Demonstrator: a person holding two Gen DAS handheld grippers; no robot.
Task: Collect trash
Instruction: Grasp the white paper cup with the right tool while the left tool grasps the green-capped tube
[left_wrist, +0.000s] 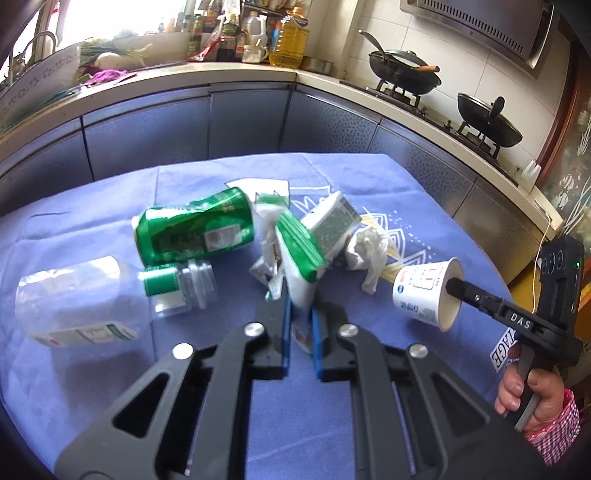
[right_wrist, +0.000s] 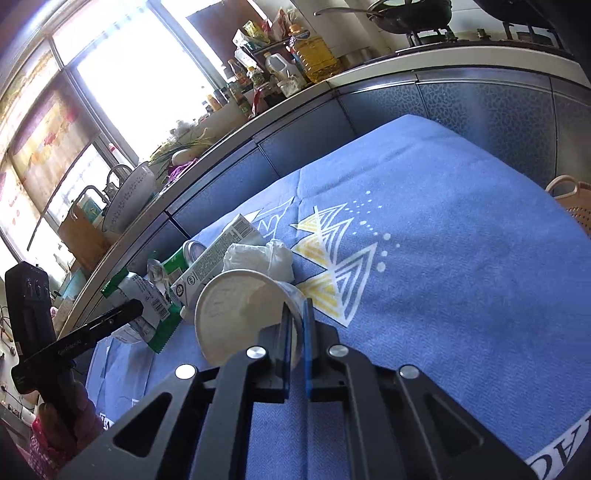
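Pinching the paper cup's rim, right gripper lifts at 3 o'clock; left gripper clamps green-white packet at pile centre; next: carry both, presumably to a bin.

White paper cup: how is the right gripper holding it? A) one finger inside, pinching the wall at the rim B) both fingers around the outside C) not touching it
A: the right gripper is shut on the white paper cup, one finger inside its mouth.
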